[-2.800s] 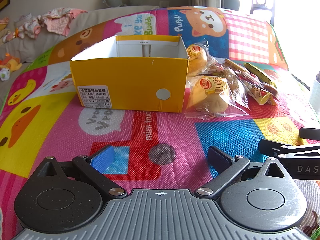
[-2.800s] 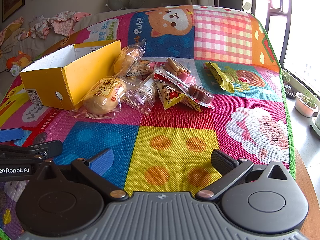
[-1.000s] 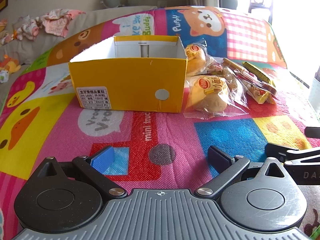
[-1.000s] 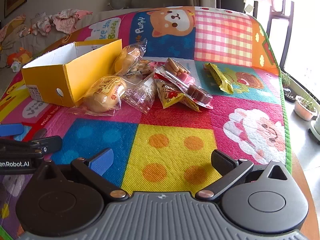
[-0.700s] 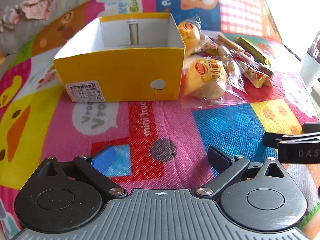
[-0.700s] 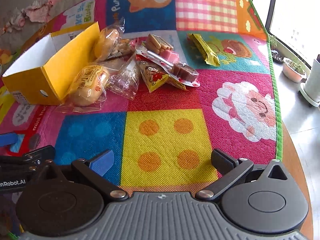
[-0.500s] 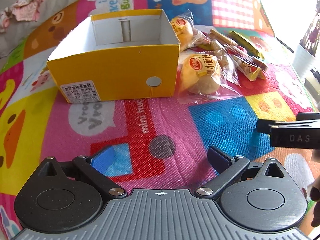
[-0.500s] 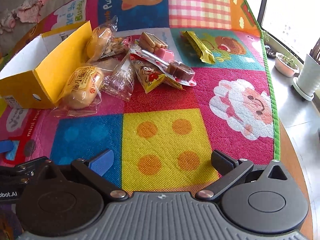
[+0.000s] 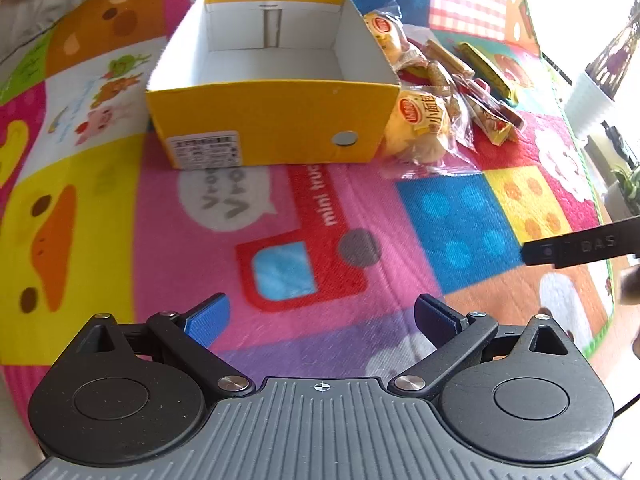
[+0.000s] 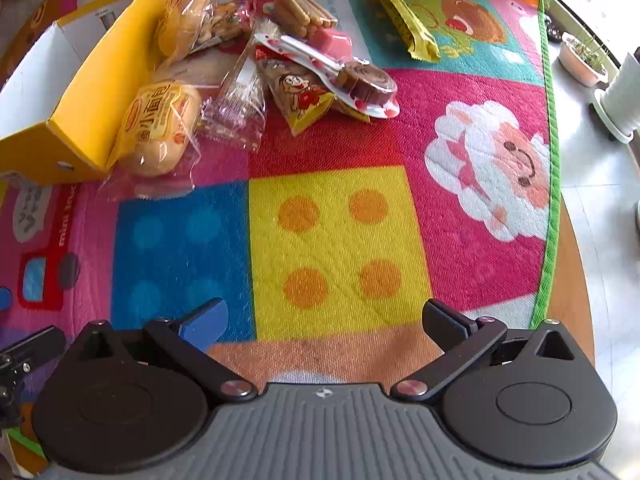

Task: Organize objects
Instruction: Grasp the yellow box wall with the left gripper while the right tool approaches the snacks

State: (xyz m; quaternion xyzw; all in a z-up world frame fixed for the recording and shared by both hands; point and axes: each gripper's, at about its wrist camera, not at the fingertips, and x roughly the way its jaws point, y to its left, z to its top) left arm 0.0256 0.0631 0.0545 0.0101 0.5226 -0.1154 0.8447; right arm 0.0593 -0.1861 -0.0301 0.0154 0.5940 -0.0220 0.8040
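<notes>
An empty yellow cardboard box (image 9: pixel 276 120) stands on the colourful play mat; it also shows at the left edge of the right wrist view (image 10: pixel 84 96). Beside its right wall lies a pile of wrapped snacks: a bagged bun (image 10: pixel 158 128), a second bun (image 10: pixel 184 20), a clear biscuit pack (image 10: pixel 236 104), a yellow cartoon packet (image 10: pixel 300 96), a chocolate roll tray (image 10: pixel 360 80) and a yellow bar (image 10: pixel 404 20). My left gripper (image 9: pixel 320 316) is open and empty, above the mat in front of the box. My right gripper (image 10: pixel 324 316) is open and empty, above the yellow square, short of the snacks.
The mat's green edge (image 10: pixel 550 160) runs along the right, with bare wooden table (image 10: pixel 572 280) and floor beyond it. White plant pots (image 10: pixel 620 92) stand on the floor. The right gripper's arm (image 9: pixel 580 246) reaches into the left wrist view from the right.
Both grippers have risen and tilted down, so the views look more steeply onto the mat. The box's inside now shows. Both stay open and empty.
</notes>
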